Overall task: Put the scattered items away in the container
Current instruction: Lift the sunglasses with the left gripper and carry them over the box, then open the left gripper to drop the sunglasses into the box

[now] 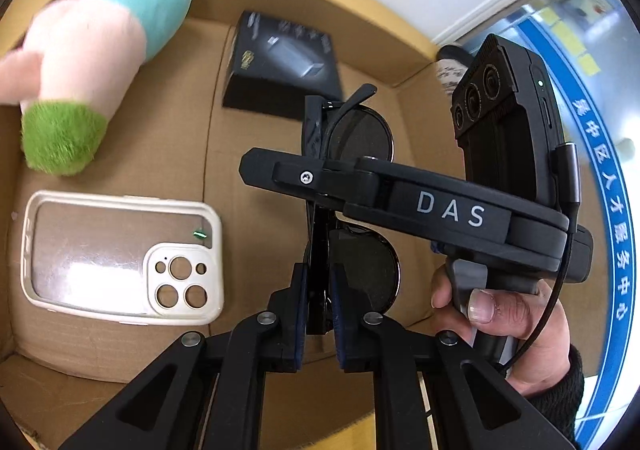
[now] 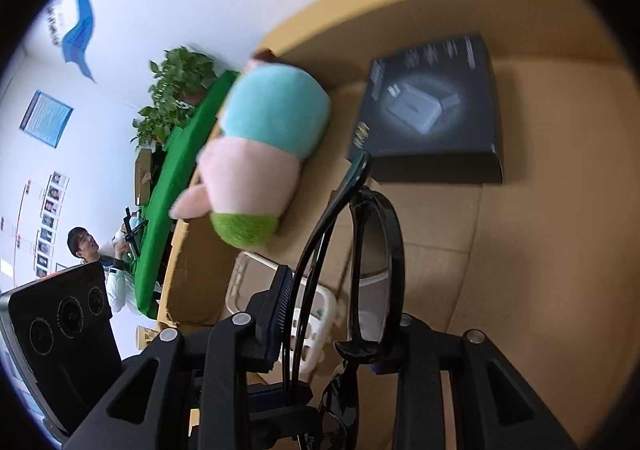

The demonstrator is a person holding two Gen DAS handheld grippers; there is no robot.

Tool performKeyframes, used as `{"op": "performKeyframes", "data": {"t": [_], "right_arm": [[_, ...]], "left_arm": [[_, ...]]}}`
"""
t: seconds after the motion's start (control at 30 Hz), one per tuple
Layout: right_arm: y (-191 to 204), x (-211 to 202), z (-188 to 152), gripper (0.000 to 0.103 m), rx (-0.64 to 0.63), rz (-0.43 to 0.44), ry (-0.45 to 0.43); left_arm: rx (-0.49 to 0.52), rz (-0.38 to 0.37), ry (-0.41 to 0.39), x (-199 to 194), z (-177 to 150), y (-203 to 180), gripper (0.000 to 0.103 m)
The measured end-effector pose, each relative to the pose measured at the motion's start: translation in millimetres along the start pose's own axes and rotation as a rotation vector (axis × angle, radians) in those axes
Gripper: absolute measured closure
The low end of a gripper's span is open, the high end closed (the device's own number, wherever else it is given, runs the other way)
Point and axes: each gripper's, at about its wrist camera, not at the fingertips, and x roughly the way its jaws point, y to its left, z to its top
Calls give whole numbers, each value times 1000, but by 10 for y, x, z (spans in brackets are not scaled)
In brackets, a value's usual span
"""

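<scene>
Both grippers over the open cardboard box. Left gripper pinches the folded sunglasses between its pads. Right gripper also has the sunglasses between its fingers, jaws partly spread, frame against one pad; firm grip or not, cannot tell. In the box: plush toy at the wall, black carton, phone case flat on the floor.

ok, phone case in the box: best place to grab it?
Take the phone case by its long rim, from above. It lies flat on the box floor, so only the thin raised edges give the claw something to pinch. Use the side away from the camera cutouts.
</scene>
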Motion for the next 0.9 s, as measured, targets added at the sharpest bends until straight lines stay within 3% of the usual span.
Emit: {"op": "performKeyframes", "data": {"t": [0.23,0.63,0.7,0.77,0.9], "right_arm": [[-168,203,139,73,87,1,49],[-107,357,198,71,54,-67,45],[-89,344,199,66,47,-69,46],[-76,324,209,55,44,-70,46],[-66,229,197,43,24,-126,42]], "left_arm": [[-29,42,41,91,165,43,92],[-43,104,72,232,148,189,93],[-41,122,72,236,127,208,93],[-53,119,75,246,106,250,93],[-53,127,69,242,116,281,92]]}}
